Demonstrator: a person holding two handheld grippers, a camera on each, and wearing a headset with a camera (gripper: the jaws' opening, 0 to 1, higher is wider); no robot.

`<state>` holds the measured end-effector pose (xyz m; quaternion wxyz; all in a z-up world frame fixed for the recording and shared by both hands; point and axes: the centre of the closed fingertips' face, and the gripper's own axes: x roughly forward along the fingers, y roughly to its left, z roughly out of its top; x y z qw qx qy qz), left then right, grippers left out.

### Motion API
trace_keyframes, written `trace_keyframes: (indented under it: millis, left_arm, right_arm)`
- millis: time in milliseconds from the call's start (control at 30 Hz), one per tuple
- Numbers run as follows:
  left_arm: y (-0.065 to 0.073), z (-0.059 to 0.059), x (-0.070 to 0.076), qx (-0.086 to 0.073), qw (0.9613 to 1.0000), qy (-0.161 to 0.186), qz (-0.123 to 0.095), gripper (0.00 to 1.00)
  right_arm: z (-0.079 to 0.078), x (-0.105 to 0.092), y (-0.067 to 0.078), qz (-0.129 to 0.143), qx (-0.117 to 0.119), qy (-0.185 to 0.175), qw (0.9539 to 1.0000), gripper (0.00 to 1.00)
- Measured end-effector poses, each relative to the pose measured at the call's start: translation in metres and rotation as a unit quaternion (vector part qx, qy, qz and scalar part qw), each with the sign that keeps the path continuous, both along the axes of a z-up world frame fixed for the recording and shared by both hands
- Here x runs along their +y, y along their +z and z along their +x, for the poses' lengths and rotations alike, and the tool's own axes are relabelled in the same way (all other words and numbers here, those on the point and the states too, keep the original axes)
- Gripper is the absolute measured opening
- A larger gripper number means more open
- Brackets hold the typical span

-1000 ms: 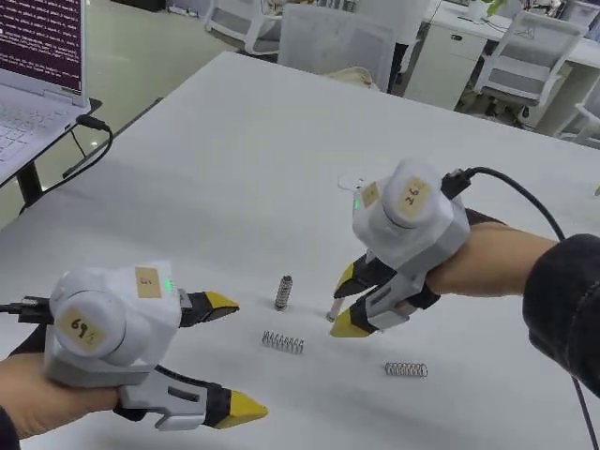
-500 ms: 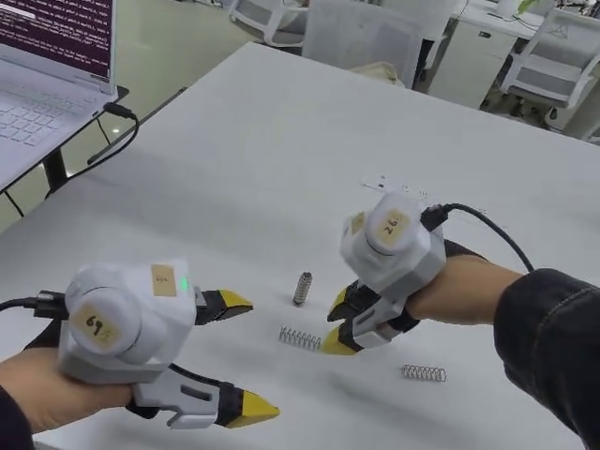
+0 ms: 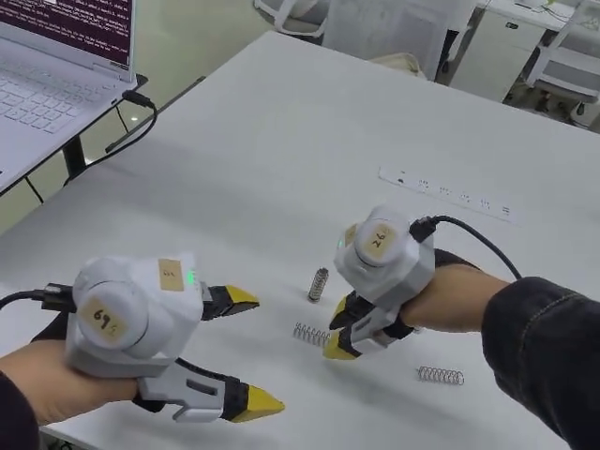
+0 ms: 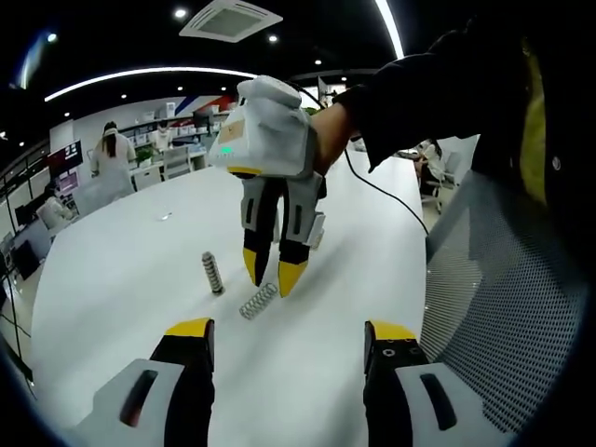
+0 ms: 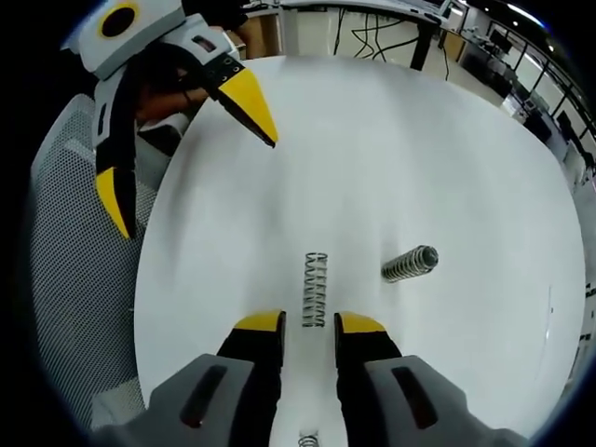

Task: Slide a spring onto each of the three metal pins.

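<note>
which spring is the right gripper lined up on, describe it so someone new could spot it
On the white table, find the right gripper with its yellow tips. The spring lies flat just ahead of those tips, in line with the gap between them. Of its neighbours, the upright spring stands on end, and the other flat spring lies off beside the person's sleeve.

Open-plan office. A broad white counter (image 3: 281,141) takes up the foreground. Just beside the counter's left edge, an open laptop (image 3: 47,66) shows lines of text. A white power strip (image 3: 448,192) lies on the counter. Beyond the counter's far end stand pale swivel chairs (image 3: 384,28) and a white cabinet (image 3: 497,47). Above the counter run long strip lights (image 4: 140,73) and a ceiling air vent (image 4: 231,19). A person (image 4: 110,151) stands far behind the counter.
</note>
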<state>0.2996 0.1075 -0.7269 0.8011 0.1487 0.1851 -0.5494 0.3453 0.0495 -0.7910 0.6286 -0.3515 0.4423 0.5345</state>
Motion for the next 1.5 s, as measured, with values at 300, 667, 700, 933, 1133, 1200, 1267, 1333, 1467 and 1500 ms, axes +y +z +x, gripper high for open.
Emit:
trace_keyframes:
  millis: [300,667,700,933,1133,1200,1267,1333,1467,1500]
  left_arm:
    - [0.001,0.001,-0.001,0.000,1.0000,0.002,0.001,0.60]
    - [0.000,0.003,-0.001,0.004,1.0000,0.004,0.002,0.58]
    - [0.000,0.002,-0.001,0.004,1.0000,0.004,0.002,0.58]
    - [0.000,0.004,-0.006,0.002,1.0000,-0.003,0.005,0.56]
    - [0.003,0.005,-0.011,-0.006,0.9999,-0.012,0.010,0.55]
    - [0.004,0.005,-0.012,-0.008,0.9998,-0.016,0.012,0.54]
    - [0.005,0.006,-0.013,-0.011,0.9997,-0.018,0.013,0.52]
    - [0.008,0.007,-0.015,-0.015,0.9995,-0.021,0.015,0.50]
    - [0.013,0.007,-0.019,-0.022,0.9991,-0.031,0.017,0.44]
    - [0.013,0.007,-0.020,-0.024,0.9990,-0.032,0.018,0.42]
  right_arm:
    - [0.000,0.000,-0.007,-0.007,-0.006,0.012,0.9999,0.15]
    - [0.003,-0.004,-0.007,-0.015,-0.022,0.025,0.9993,0.08]
    - [0.003,-0.004,-0.006,-0.014,-0.022,0.025,0.9993,0.08]
    - [-0.008,-0.006,0.006,-0.014,-0.015,0.035,0.9992,0.08]
    - [-0.015,-0.006,0.022,-0.012,-0.013,0.045,0.9988,0.08]
    - [-0.018,-0.005,0.029,-0.008,-0.012,0.048,0.9987,0.08]
    - [-0.022,-0.005,0.034,-0.005,-0.008,0.050,0.9987,0.08]
    - [-0.027,-0.005,0.039,-0.007,-0.007,0.057,0.9983,0.08]
    - [-0.034,-0.005,0.050,-0.001,-0.003,0.064,0.9980,0.08]
    - [-0.036,-0.005,0.052,-0.001,-0.002,0.065,0.9979,0.08]
